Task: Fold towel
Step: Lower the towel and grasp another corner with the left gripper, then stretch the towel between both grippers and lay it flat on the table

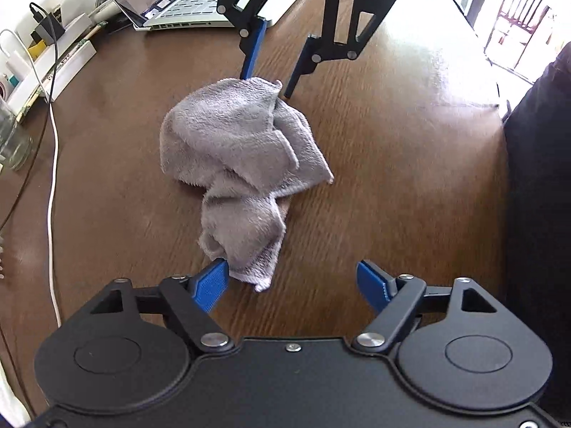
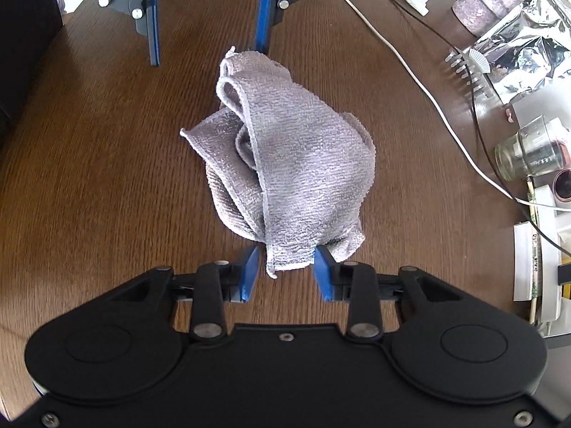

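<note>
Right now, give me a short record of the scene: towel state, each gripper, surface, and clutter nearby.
towel: grey towel, crumpled in a heap, not folded
surface: brown wooden table
left gripper: open, at one end of the towel, one finger touching it
right gripper: open, a towel corner lying between its fingers
clutter: laptop, glass jar, white cable, foil bag

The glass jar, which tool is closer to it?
Left. The left tool sits on the towel's jar side; the right tool is farther across.
</note>
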Available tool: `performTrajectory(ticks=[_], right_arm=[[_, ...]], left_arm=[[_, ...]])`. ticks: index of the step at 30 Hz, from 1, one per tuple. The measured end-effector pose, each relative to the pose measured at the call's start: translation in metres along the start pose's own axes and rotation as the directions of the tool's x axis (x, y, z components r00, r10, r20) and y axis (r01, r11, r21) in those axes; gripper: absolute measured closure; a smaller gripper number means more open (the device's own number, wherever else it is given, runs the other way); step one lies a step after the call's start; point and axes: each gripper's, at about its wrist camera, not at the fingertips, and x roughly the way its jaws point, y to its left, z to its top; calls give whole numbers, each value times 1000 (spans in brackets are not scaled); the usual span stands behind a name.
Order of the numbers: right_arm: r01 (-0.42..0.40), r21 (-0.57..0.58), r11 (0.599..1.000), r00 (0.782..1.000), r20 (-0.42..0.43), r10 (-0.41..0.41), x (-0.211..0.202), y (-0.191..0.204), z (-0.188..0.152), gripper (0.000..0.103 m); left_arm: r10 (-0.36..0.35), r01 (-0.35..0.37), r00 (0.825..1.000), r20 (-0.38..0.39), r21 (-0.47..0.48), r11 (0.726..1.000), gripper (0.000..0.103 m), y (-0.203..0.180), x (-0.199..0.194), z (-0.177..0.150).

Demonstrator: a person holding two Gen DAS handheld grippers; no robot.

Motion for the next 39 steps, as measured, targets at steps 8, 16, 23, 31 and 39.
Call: performTrajectory(ticks=[8, 16, 23, 31, 39], right_arm=[[-25, 10, 1000, 1000, 19, 25, -2, -4, -4, 68], [-35, 13, 999, 999, 18, 35, 3, -8, -2, 91], [-40, 60, 997, 999, 29, 38, 0, -15, -2, 97], [-45, 128, 991, 996, 78, 36, -28, -29, 0, 98], [-37, 179, 983, 990, 142, 12, -70, -58, 15, 98]], left_arm=[[-38, 37, 999, -6, -42, 998, 56, 14, -2, 2], [-36, 35, 999, -11, -46, 998, 90, 23, -7, -2], [-49, 48, 999, -3, -57, 997, 99, 34, -10, -3], [-19, 22, 999, 42, -80, 997, 100, 53, -37, 6], [40, -35, 997, 71, -75, 997, 100, 64, -66, 17]])
